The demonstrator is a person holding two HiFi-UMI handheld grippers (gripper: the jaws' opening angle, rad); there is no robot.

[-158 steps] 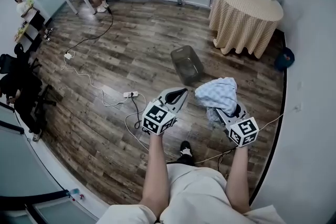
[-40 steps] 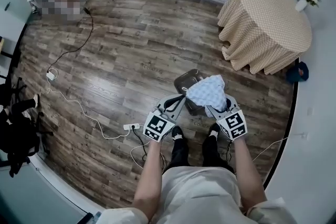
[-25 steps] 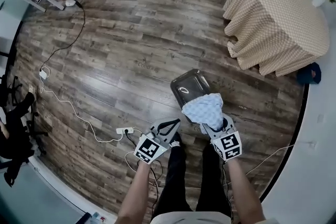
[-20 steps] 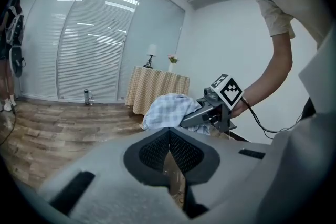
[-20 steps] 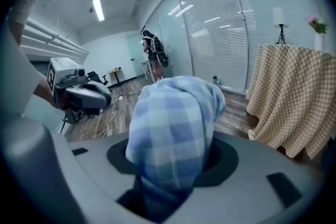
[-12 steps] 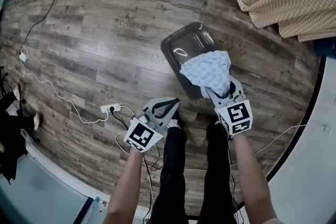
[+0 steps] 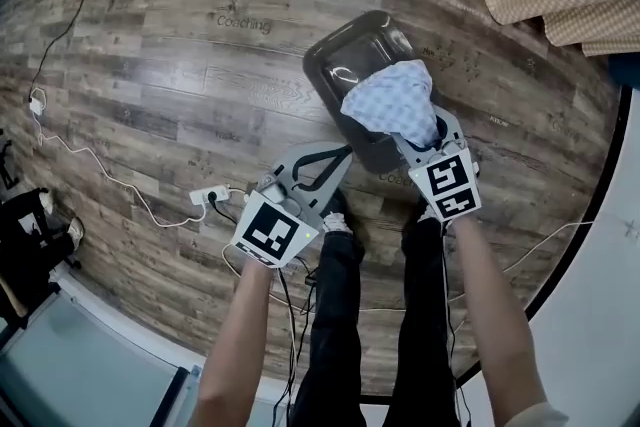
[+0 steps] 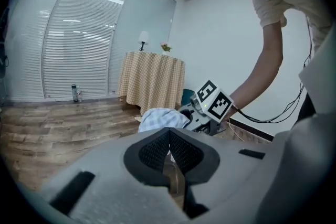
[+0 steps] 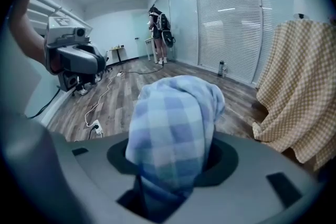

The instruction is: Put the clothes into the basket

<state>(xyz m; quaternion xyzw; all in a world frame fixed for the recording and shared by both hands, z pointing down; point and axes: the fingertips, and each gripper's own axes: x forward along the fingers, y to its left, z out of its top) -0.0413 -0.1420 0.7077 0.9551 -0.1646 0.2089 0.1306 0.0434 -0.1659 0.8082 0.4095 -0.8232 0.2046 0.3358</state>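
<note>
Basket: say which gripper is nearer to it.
Right. The right gripper, shut on the blue checked cloth, is over the near rim of the dark basket; the left gripper, shut and empty, is short of its near left corner.

Wooden floor [image 7: 180, 45] carries basket [image 7: 320, 83], power strip [image 7: 207, 196], cables [image 7: 82, 161].

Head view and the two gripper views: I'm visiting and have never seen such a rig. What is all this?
No robot here: a person holds a two-jaw gripper in each hand. The head view looks down from the person's head; each gripper view rides on its gripper. The right gripper is clamped on a blue checked cloth, which the head view shows over a dark basket on the wooden floor. The left gripper is shut and empty. A white power strip lies nearby.
</note>
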